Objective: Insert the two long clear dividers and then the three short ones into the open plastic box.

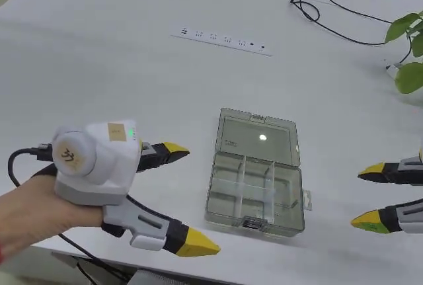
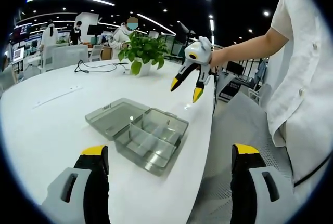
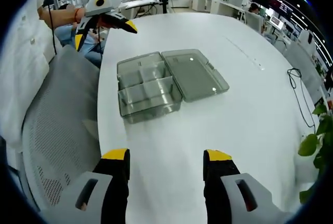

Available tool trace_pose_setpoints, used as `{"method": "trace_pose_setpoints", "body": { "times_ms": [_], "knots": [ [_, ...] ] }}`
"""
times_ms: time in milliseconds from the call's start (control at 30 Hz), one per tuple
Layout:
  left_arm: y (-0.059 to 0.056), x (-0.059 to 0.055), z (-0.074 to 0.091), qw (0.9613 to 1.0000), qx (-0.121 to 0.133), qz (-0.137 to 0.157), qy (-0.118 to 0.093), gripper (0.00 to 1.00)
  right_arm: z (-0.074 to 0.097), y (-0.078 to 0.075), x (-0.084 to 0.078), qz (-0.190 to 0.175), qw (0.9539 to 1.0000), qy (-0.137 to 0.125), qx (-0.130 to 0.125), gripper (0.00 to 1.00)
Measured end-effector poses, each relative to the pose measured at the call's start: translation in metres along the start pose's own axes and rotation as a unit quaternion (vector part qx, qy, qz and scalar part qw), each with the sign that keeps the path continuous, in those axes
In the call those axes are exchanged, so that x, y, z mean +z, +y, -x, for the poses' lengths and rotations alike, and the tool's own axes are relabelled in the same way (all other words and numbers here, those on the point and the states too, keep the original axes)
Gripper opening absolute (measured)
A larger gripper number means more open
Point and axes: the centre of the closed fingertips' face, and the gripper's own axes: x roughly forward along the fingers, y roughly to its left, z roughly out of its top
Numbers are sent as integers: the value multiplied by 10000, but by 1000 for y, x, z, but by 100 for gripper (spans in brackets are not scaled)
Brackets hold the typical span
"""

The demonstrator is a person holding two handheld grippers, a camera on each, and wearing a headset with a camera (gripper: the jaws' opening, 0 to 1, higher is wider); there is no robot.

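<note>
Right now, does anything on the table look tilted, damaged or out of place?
Nothing stands out. The plastic box lies flat with its lid open, the dividers stand upright inside, and the left gripper and right gripper are open, apart from it.

The box (image 1: 254, 196) sits on the counter (image 1: 99, 86) near its front edge, between left claw (image 1: 198, 199) and right claw (image 1: 357, 198). Dividers (image 1: 254, 182) apparently stand inside it. A power strip (image 1: 221, 39) lies behind it.

right gripper (image 3: 166, 156) jaws apart, empty | plastic box (image 3: 136, 104) lid open, dividers (image 3: 149, 82) inside, on white table (image 3: 244, 115) | left gripper (image 3: 105, 33) beyond box, jaws apart
</note>
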Motion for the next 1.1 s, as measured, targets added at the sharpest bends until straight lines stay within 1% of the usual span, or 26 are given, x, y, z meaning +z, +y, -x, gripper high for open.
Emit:
{"method": "trace_pose_setpoints", "body": {
  "times_ms": [133, 233, 367, 533, 667, 967, 1033, 1100],
  "knots": [
    [1, 0, 0, 10000, -6, -2, 14, 100, 1, -3, -18, -51, 9998, 175, 2, 60],
    [2, 0, -1, 10000, -10, 0, 24, 100, 2, -7, -35, -51, 9993, 369, -5, 61],
    [2, 1, -2, 10000, -19, 12, 25, 100, 1, -12, -50, -52, 9986, 529, 6, 61],
    [2, 1, -3, 10000, -27, 18, 33, 100, -4, -17, -78, 20, 9958, 916, 64, 60],
    [2, 1, -2, 10000, -16, 44, 25, 100, -7, -18, -92, 114, 9931, 1162, 111, 59],
    [2, 2, -1, 10000, -2, 84, 16, 100, -13, -22, -113, 266, 9883, 1493, 145, 50],
    [2, 2, -1, 10000, 3, 89, 5, 100, -13, -22, -116, 384, 9867, 1573, 135, 46],
    [2, 3, -2, 10000, 16, 95, -2, 100, -12, -25, -115, 512, 9859, 1594, 86, 42]
  ]
}}
